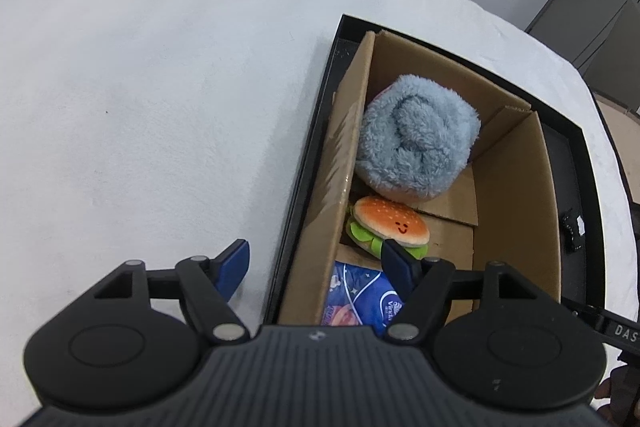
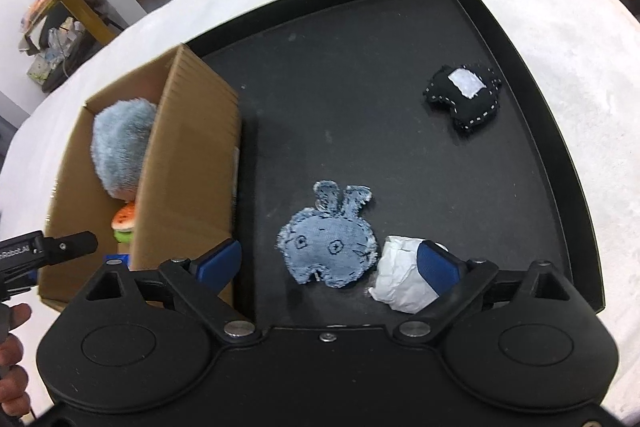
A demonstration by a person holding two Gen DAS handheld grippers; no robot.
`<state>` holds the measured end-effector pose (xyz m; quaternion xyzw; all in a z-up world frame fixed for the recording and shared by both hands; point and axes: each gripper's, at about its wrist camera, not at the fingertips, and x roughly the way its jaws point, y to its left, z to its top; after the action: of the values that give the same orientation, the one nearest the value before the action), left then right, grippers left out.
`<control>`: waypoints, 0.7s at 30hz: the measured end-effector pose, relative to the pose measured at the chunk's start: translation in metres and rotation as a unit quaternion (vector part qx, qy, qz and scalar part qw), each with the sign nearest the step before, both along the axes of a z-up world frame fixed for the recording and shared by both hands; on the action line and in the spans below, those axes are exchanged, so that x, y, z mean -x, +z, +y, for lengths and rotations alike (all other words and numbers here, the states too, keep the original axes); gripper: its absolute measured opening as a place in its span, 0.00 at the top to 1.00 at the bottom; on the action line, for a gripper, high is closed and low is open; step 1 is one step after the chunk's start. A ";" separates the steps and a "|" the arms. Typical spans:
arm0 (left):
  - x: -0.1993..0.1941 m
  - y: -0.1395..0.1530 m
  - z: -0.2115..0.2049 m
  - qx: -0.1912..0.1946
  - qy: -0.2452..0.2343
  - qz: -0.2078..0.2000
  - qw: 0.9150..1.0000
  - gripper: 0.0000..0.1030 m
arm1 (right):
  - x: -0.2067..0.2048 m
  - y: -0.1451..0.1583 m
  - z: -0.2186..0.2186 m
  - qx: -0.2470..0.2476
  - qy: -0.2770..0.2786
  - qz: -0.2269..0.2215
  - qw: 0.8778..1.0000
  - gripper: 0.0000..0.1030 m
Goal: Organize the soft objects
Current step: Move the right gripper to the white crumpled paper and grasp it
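Observation:
A cardboard box [image 1: 516,187] stands in the left part of a black tray [image 2: 400,75]. In it lie a fluffy blue plush [image 1: 416,139], a burger plush [image 1: 388,223] and a blue packet [image 1: 360,295]. My left gripper [image 1: 316,267] is open and empty, above the box's near left wall. My right gripper [image 2: 330,261] is open above the tray, over a denim rabbit-head patch [image 2: 328,247]. A crumpled white paper [image 2: 400,279] lies by its right finger. A black stitched soft toy [image 2: 464,99] lies at the tray's far right.
The tray rests on a white cloth-covered table [image 1: 140,87]. The box [image 2: 184,163] also shows in the right wrist view, with the left gripper's side [image 2: 48,247] beside it. Beyond the table are shoes, shelves and cabinets on the floor.

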<state>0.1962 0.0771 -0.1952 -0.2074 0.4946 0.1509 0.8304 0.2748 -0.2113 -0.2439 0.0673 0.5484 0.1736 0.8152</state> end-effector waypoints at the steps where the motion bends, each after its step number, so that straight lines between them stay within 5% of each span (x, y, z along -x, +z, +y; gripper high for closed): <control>1: -0.001 -0.001 -0.001 0.000 -0.001 0.003 1.000 0.31 | 0.000 -0.001 0.000 0.003 0.000 -0.003 1.000 0.07; 14: -0.007 0.001 0.002 0.000 0.013 0.006 1.000 0.31 | 0.002 -0.015 -0.025 0.066 -0.012 -0.007 0.998 0.12; 18: -0.006 0.000 0.000 0.000 0.013 0.005 1.000 0.31 | 0.006 -0.027 -0.029 0.091 -0.018 -0.003 0.996 0.45; 21: -0.006 -0.002 -0.002 0.001 0.006 0.008 1.000 0.31 | 0.009 -0.024 -0.030 0.092 -0.014 -0.015 0.996 0.52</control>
<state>0.2019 0.0746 -0.1976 -0.2098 0.5003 0.1567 0.8253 0.2660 -0.2414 -0.2681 -0.0030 0.5484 0.1115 0.8287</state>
